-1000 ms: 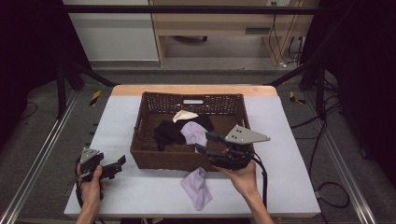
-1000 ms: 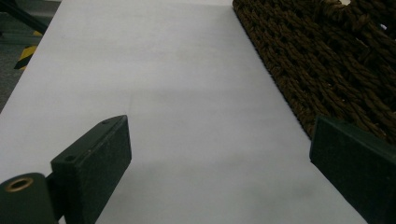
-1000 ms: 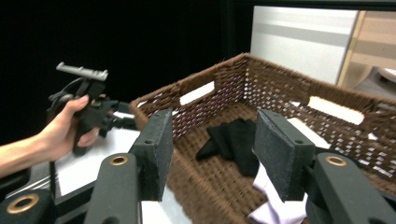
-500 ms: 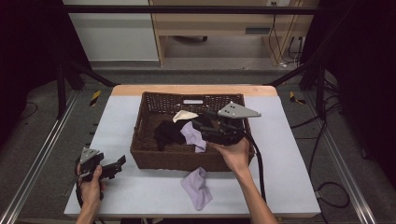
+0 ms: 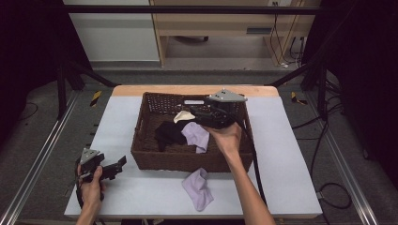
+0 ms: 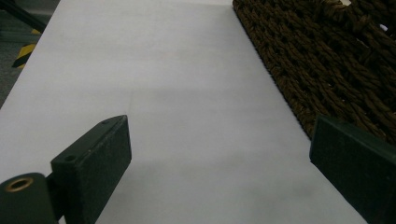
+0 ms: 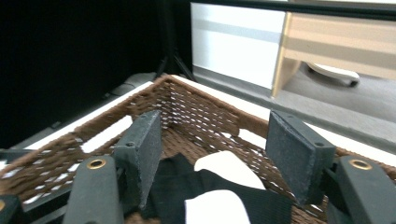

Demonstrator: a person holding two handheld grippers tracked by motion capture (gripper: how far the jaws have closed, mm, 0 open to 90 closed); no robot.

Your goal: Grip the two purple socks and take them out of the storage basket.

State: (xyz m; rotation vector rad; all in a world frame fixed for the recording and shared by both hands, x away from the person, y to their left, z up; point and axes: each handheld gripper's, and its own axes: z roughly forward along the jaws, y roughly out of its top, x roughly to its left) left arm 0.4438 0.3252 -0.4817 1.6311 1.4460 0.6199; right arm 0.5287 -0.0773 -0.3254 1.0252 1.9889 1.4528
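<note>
On the white table [image 5: 291, 154] sits the wicker basket [image 5: 155, 157], the biggest thing we work with, set in the middle so both our hands can get to it. We take the job to be moving cloths out of the basket onto the table, one at a time. Three pieces lie in the basket: a black cloth [image 5: 168, 132], a lilac cloth [image 5: 197, 133] and a small cream cloth [image 5: 184, 116]; a fourth, another lilac cloth on the table [image 5: 198, 187], lies just in front of the basket's near wall, probably where it was dropped. Our right gripper [image 5: 198, 116] hangs over the basket's far half, and its jaws have just been opening; in the right gripper view they stand wide with nothing between them, the black and cream cloths below and beyond, so we judge it is lining up for the next pick. Our left gripper [image 5: 119, 164] rests low at the table's near left corner, out of the way; its jaws are wide apart and empty, with bare tabletop between them and the basket's side just beside one jaw.
</note>
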